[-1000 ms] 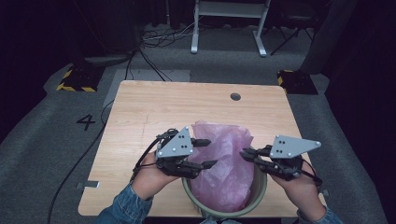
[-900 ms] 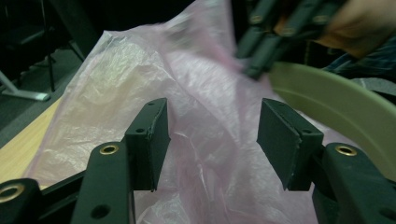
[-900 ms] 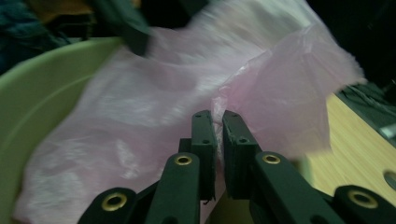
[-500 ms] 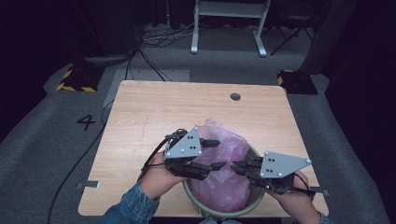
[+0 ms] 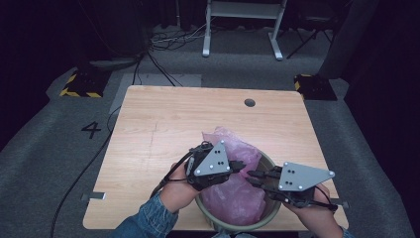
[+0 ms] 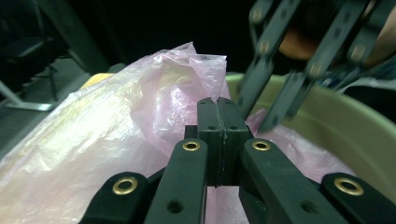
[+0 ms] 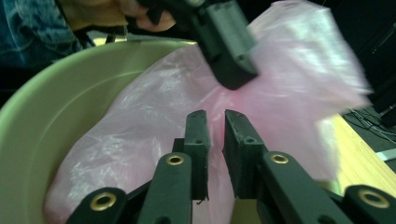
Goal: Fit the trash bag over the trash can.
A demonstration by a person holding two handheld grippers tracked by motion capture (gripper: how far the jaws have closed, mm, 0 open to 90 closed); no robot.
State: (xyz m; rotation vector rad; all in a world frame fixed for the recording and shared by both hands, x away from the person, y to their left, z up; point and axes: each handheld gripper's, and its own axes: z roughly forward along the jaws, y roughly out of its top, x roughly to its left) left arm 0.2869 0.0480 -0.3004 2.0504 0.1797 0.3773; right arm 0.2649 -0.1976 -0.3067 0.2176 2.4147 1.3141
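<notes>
Both hands have drawn in over the green bucket (image 5: 270, 210) at the table's (image 5: 163, 124) near edge since the earlier frames, when the grippers sat wider apart, toward opposite sides of the rim. Now the left gripper (image 5: 241, 165) has just clamped its jaws tight; in its own view the pads meet with the pink plastic bag (image 6: 116, 140) bunched around them, though whether film is pinched between them cannot be told. Meanwhile the right gripper (image 5: 251, 174) has been easing its jaws apart, and a narrow gap shows with bag film (image 7: 154, 121) running into it, barely gripped. That looks like a regrip while lining the bucket. The bag sits inside the bucket, part spilling over the far rim.
</notes>
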